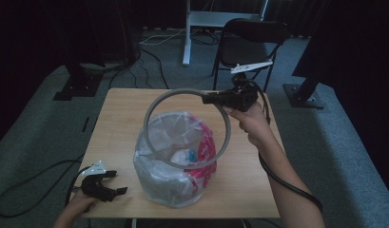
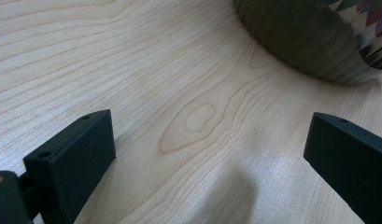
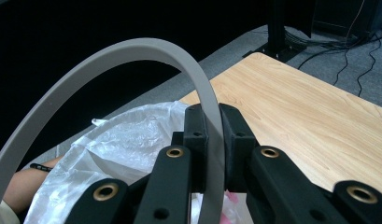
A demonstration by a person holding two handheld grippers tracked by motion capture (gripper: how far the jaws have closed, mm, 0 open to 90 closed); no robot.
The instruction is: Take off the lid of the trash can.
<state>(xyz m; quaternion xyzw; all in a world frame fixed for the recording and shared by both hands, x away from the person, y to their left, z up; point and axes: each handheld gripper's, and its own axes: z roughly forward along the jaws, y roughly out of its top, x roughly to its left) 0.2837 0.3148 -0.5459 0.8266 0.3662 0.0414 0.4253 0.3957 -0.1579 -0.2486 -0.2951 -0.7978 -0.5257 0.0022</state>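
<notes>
A grey ring hangs tilted in the air above a small bin lined with a clear plastic bag. My right gripper is shut on the ring's far right edge, above the table's far side. In the right gripper view the ring arcs up and left from between the pressed pads, with the bag below. My left gripper rests open at the near left of the table, left of the bin. Its jaws stand wide apart over bare wood, the bin's base ahead.
The wooden table stands on grey carpet. A black folding chair and a white stand are behind it. Cables trail on the floor at the left. Something pink and blue lies inside the bag.
</notes>
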